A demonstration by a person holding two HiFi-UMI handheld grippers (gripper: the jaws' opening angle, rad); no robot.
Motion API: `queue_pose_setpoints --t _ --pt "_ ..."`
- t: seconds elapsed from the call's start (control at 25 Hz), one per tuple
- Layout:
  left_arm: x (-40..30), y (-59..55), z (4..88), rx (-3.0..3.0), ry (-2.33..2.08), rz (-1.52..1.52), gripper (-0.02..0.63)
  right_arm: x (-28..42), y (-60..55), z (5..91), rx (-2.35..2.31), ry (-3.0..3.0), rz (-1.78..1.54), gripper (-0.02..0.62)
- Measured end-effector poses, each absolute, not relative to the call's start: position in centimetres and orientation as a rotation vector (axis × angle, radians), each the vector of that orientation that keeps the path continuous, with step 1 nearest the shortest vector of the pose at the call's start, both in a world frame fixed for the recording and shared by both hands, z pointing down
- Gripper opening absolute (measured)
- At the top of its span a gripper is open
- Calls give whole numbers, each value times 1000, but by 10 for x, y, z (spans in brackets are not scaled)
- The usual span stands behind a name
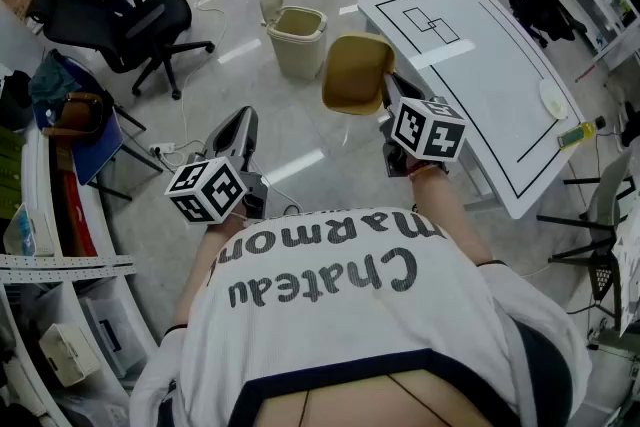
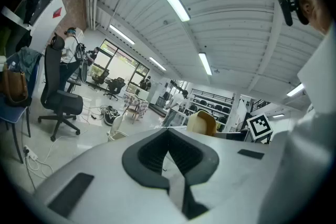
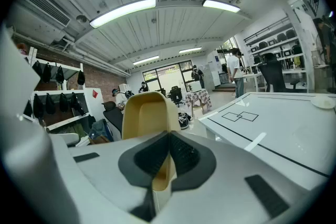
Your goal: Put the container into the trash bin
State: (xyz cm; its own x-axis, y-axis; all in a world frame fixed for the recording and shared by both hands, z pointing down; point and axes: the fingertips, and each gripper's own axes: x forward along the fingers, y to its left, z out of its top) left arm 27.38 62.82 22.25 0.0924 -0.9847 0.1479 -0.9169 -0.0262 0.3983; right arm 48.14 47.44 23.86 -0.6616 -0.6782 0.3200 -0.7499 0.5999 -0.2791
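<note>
You had the container pinched in your right gripper, whose jaws were closed on its lower rim; in the right gripper view the wall of the container sat squeezed between the two dark pads. Its long axis ran straight out along the jaws and away from you, with the hollow side turned back toward the gripper. It hung in the air over the floor, resting on nothing. The trash bin stood on the floor ahead of the container and a little to its left, close to the nearest corner of the white table, with its lid tipped up and its mouth open. So the relation that mattered was simple: the bin lay forward of the right jaws and slightly left, lower than the container, and the right gripper was the nearer of the two. The move ahead looked like a reach forward and down until the container stood over that mouth. Your left gripper held nothing; its jaws met with no gap, down by your left side.
</note>
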Motion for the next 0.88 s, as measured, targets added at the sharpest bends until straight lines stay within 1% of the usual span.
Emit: queue_pose_setpoints --t 0.48,0.88 --pt "266 639 235 1922 -1890 -222 22 488 476 252 1173 -2620 671 32" --pt "239 634 257 1861 -1883 -221 21 465 472 288 1120 -2541 721 32"
